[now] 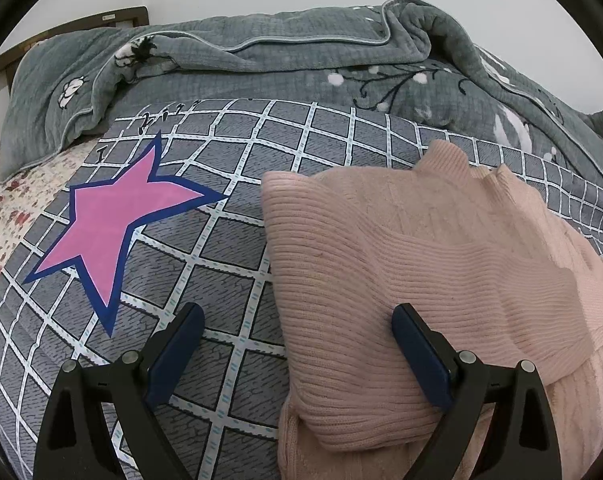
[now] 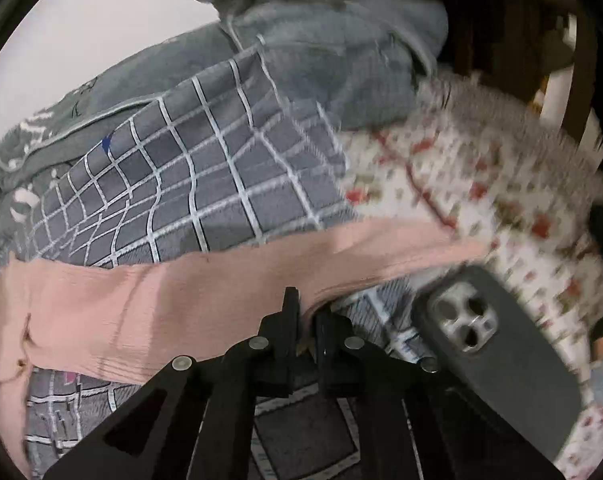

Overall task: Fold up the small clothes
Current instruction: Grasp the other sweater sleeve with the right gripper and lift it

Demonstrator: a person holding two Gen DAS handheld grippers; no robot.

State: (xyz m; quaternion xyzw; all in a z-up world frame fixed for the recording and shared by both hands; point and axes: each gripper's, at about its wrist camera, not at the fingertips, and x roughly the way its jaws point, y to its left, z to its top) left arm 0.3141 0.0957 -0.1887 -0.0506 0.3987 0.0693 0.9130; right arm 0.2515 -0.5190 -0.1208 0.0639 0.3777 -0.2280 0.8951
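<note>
Lying on bed's grey grid sheet (image 1: 229, 240) w/ pink star print (image 1: 113, 232): pink knit sweater (image 1: 401, 264), partly folded, ribbed flap on top. L claw (image 1: 297, 344) spread wide, right finger over sweater, left over sheet, nothing gripped. Grey blanket (image 1: 261, 64) bunched behind.

R wrist view, blurry: R claw (image 2: 307, 312) pinched tight on sweater (image 2: 141, 304) edge. Phone (image 2: 497, 360) in dark case just right, on floral cover (image 2: 481, 184).
</note>
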